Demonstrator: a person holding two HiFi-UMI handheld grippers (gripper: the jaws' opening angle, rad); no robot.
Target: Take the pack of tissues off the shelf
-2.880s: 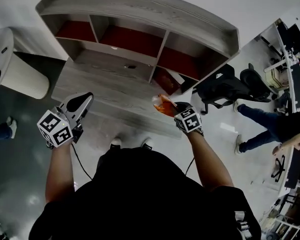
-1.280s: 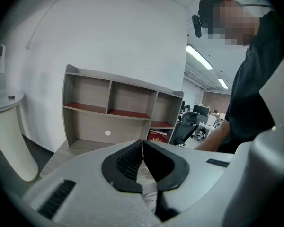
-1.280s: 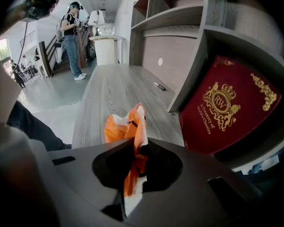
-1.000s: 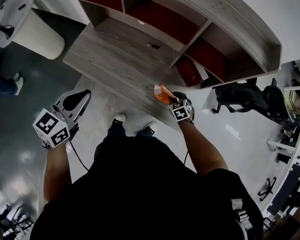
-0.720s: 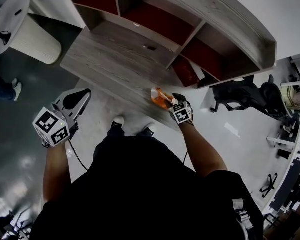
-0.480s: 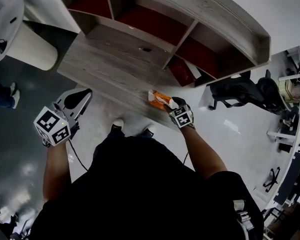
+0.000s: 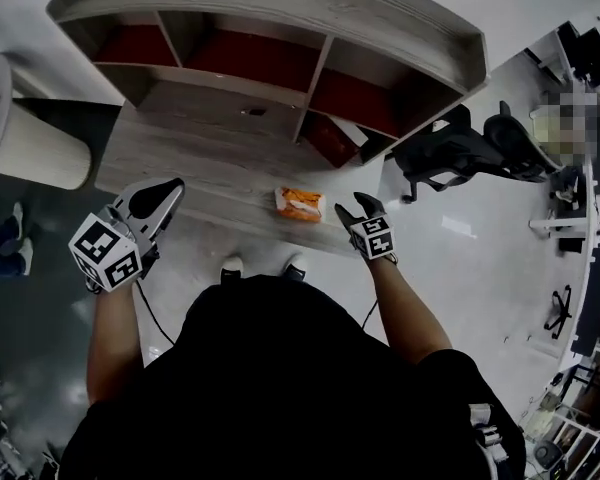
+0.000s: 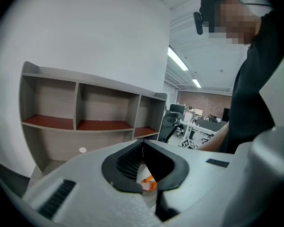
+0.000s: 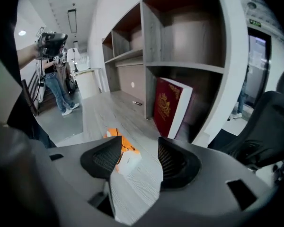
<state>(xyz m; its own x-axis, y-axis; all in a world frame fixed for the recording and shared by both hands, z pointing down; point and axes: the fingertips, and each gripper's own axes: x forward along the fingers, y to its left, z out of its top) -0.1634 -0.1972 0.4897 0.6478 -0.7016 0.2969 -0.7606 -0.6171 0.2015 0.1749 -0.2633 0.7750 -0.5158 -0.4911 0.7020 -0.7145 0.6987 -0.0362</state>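
- Down on the desk (image 7: 190, 173) below the shelf (image 7: 280, 23), the pack (image 7: 300, 204) is lying flat, orange side up, near the front edge and outside every compartment.
- Right claw (image 7: 357, 209) is hanging just beside the pack, off to its right. Its jaws have just been opening and are standing apart over bare desk, with nothing between them. The pack is showing just past the left jaw.
- Left claw (image 7: 164, 195) is hovering well apart to the left, tips pressed together on nothing.
- I'm reckoning the job is as good as done, since the pack is sitting off the shelf.
- What I'm worrying about is the pack resting so close to the desk's lip. A careless sweep of the right claw could be nudging it over onto the floor.
- A soft pack is probably sliding easily on smooth wood, so even a light brush from a jaw may be enough.
- Swinging the right claw wide the other way is risking a knock on the red book (image 9: 172, 109), which is standing tilted in the right-hand compartment at desk level.
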